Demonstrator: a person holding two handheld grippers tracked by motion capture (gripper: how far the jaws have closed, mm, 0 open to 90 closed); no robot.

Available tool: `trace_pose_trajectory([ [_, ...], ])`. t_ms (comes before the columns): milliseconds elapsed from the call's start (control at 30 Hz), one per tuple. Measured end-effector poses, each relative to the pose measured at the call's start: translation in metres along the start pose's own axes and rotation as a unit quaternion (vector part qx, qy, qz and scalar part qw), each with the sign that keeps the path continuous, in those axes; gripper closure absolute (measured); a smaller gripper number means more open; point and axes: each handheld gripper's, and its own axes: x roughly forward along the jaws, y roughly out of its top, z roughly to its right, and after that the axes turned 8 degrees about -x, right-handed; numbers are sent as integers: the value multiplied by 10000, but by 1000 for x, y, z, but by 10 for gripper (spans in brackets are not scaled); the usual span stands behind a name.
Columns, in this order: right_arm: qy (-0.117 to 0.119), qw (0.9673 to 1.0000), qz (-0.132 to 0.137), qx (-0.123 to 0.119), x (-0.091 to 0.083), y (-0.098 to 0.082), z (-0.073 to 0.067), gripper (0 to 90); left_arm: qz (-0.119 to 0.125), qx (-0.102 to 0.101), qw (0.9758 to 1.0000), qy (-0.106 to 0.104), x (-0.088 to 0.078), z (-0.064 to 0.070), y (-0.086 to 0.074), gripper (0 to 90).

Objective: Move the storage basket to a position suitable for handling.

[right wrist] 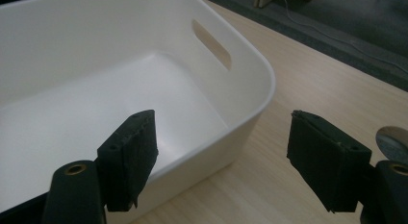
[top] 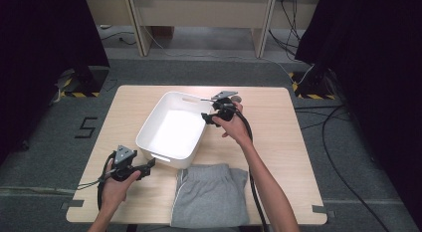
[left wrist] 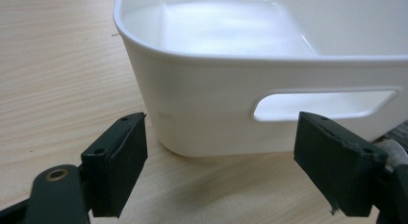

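**Both grippers closing in on the white bin, nothing gripped yet**

Wooden table (top: 278,157) on grey carpet, dark curtains both sides, cables on the floor. White plastic bin (top: 171,130) sits mid-table, empty, turned at a slant so its long axis runs from the near-left corner to the far-right one. Slot handles in both short end walls. Folded grey shorts (top: 209,194) lie at the near edge, just beside the bin's near end, not in it.

Left gripper (top: 148,166) is at the near-left end of the bin, pointing at the end wall. Jaws spread, empty; in the left gripper view the near handle slot (left wrist: 327,105) sits ahead between the pads, wall close but apart from them. Right gripper (top: 208,117) hangs over the far-right rim, jaws spread and empty, one pad over the inside of the bin (right wrist: 144,89), the other outside over the table, so the side wall lies between them, not pinched. Far slot (right wrist: 211,43) is further along that view.

Likely next move: each gripper takes its own end or rim, probably to shift the bin. Left is lined up with a handle; right straddles the rim.

Hard to tell: how high the right pads are above the rim; a small round shiny thing (right wrist: 394,140) by the right gripper is cut off, unclear what.
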Motion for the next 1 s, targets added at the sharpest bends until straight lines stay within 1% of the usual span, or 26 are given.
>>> trace_pose_trajectory([
  [33,0,10000,0,0,0,0,0,268,0,0,10000,0,0,0,0,186],
  [67,8,10000,-20,35,3,-5,3,277,24,-10,10000,4,1,0,0,187],
  [133,115,9997,94,208,3,-10,5,288,45,-13,10000,47,3,-1,2,190],
  [167,148,9995,99,244,2,-11,6,290,56,-27,10000,72,4,-2,2,190],
  [200,150,9995,94,259,0,-12,6,296,61,-83,9999,82,7,-4,3,191],
  [300,109,9996,66,243,-4,-14,4,304,18,-58,9999,113,10,-4,4,193],
  [333,95,9998,45,189,-6,-16,2,305,44,-94,9999,86,12,-4,5,193],
  [367,157,9998,-16,155,-11,-21,-1,296,63,-132,9999,72,14,-3,7,195],
  [400,157,9998,-16,155,-11,-21,-1,296,63,-132,9999,72,14,-3,7,196],
  [467,57,9997,-5,220,-17,-26,-5,294,74,-120,9999,91,16,-3,11,197],
  [533,-46,9998,-10,201,-24,-30,-8,293,88,-128,9998,82,18,-2,14,198],
  [567,-88,9996,-9,256,-31,-33,-13,288,67,-85,9999,112,20,-1,17,206],
  [600,-84,9995,-45,317,-37,-35,-18,287,55,-77,9999,122,20,-1,18,207],
  [633,-71,9995,-58,318,-40,-36,-20,286,55,-77,9999,122,20,-1,18,207],
  [667,-71,9995,-58,318,-40,-36,-20,286,59,-90,9999,118,21,-1,18,207],
  [700,-70,9996,-70,281,-44,-37,-23,289,76,-107,9999,101,22,-1,19,205],
  [733,-174,9996,-136,153,-51,-36,-25,243,89,-133,9998,85,22,-1,19,204],
  [767,-297,9994,-131,75,-54,-34,-24,235,95,-117,9998,88,21,0,18,202],
  [800,-402,9992,8,-9,-56,-31,-20,236,108,-123,9998,70,19,2,17,201],
  [833,-397,9992,91,17,-56,-28,-15,236,101,-117,9999,42,18,3,17,200],
  [900,-403,9991,94,132,-52,-24,-4,236,110,-101,9999,12,15,5,15,198],
  [967,-449,9988,98,145,-42,-22,10,242,122,18,9999,-91,6,13,11,196],
  [1000,-444,9988,46,208,-37,-21,16,254,125,73,9998,-134,3,16,10,195],
])
